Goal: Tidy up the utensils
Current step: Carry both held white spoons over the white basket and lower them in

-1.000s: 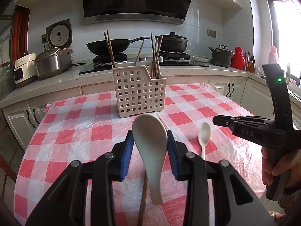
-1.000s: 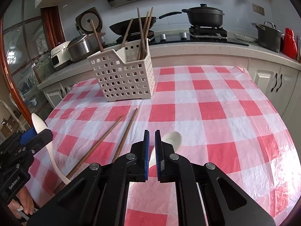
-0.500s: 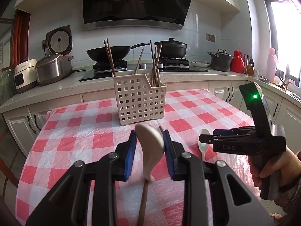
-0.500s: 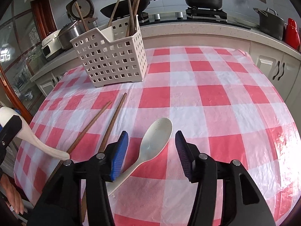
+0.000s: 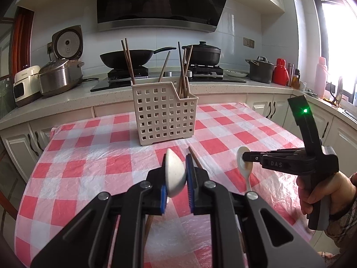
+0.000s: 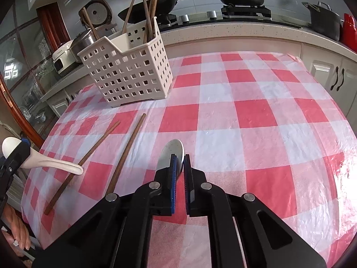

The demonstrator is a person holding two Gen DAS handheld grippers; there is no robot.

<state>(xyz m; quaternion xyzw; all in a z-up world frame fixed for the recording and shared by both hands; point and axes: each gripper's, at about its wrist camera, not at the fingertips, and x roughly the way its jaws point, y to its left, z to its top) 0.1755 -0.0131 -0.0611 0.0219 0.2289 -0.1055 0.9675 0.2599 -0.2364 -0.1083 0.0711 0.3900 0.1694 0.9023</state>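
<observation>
Looking along the left gripper (image 5: 186,174), we see its jaws closing on a white ceramic spoon (image 5: 175,175), the bowl turned edge-on between the blue pads (image 5: 189,178); a second ago that bowl faced us broad and flat with the jaws wider apart. At right of the frame the right gripper (image 5: 245,157), held by a hand (image 5: 316,192), now has its tips clamped on a smaller white spoon (image 5: 244,164), whereas earlier that spoon lay on the checked tablecloth (image 5: 93,156) clear of it. The slotted white utensil basket (image 5: 164,114) stands at centre with chopsticks (image 5: 184,71) upright inside. A loose chopstick (image 5: 195,159) is mostly hidden behind the left gripper's fingers.

In the right wrist view, the jaws are pinched nearly together on the rim of the smaller spoon's (image 6: 173,156) bowl; half a second ago they stood wide on either side of it. Its handle is hidden under the gripper. Two chopsticks (image 6: 125,154) lie on the cloth at left of centre. At the far left edge the left gripper (image 6: 13,156) is cut off, and the bigger spoon (image 6: 44,160) juts from it with the handle over one chopstick. The basket (image 6: 131,71) sits in the upper left.
</observation>
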